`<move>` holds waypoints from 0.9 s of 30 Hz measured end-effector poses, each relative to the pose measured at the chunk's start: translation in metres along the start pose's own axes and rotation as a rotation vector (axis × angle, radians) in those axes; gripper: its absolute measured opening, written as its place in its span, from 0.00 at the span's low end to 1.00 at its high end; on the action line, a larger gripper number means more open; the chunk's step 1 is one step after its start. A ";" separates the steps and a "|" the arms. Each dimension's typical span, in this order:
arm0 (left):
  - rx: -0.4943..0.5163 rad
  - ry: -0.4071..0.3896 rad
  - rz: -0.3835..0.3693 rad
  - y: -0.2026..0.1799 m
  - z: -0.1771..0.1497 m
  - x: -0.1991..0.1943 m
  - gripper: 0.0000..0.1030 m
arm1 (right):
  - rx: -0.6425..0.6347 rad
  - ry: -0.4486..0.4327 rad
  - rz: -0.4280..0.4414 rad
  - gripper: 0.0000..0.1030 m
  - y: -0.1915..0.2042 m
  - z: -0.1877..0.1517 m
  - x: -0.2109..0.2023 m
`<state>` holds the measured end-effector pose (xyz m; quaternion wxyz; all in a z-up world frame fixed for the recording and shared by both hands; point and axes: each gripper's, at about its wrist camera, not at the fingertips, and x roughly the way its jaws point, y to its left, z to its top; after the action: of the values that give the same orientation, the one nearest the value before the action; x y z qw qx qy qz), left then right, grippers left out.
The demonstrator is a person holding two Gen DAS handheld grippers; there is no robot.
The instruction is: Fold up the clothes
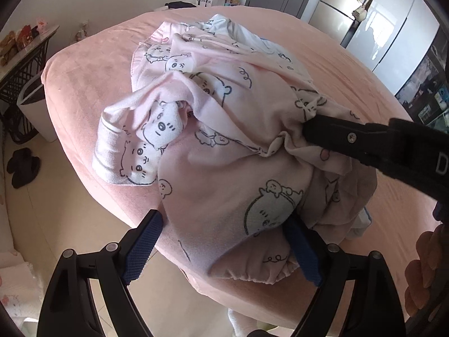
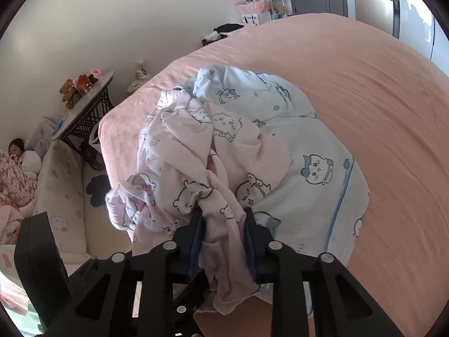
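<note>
Pink cartoon-print garment [image 1: 224, 146] lies crumpled on the pink bed [image 1: 84, 90], heaped over a pale blue printed garment [image 2: 314, 151] that spreads out toward 2 o'clock in the right wrist view. Right gripper [image 2: 223, 241] pinching a bunched fold of the pink garment between its blue pads, cloth hanging down through the fingers at 6 o'clock. In the left wrist view the right gripper [image 1: 308, 129] comes in from 3 o'clock, tip biting into a gathered ridge of the same pink cloth. Left gripper [image 1: 224, 247] spread wide at 6 o'clock, fingers either side of the garment's near edge, right pad partly hidden under the fabric; not clamped on anything visible. A white-cuffed sleeve [image 1: 112, 151] sticks out at 9 o'clock of the heap. Beyond the bed: a small side table [image 2: 84, 104] with plush toys at 10 o'clock, dark slippers [image 1: 23, 167] on the floor at 9 o'clock, grey fridge [image 1: 342, 8] at 1 o'clock.
</note>
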<state>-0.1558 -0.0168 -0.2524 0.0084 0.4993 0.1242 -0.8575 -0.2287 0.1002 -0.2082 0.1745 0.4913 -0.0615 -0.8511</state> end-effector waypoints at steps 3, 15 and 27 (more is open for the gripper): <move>-0.010 -0.018 -0.016 -0.001 0.000 -0.006 0.80 | 0.023 -0.003 0.014 0.21 -0.003 0.002 -0.001; -0.010 -0.068 -0.071 -0.021 0.001 -0.021 0.17 | 0.227 -0.067 0.228 0.20 -0.031 0.008 -0.020; -0.040 -0.118 -0.096 -0.025 0.021 -0.029 0.15 | 0.335 -0.012 0.326 0.21 -0.048 0.005 -0.012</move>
<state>-0.1629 -0.0006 -0.2125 -0.0154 0.4411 0.1644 -0.8822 -0.2385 0.1495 -0.2092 0.2253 0.4918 -0.2817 -0.7925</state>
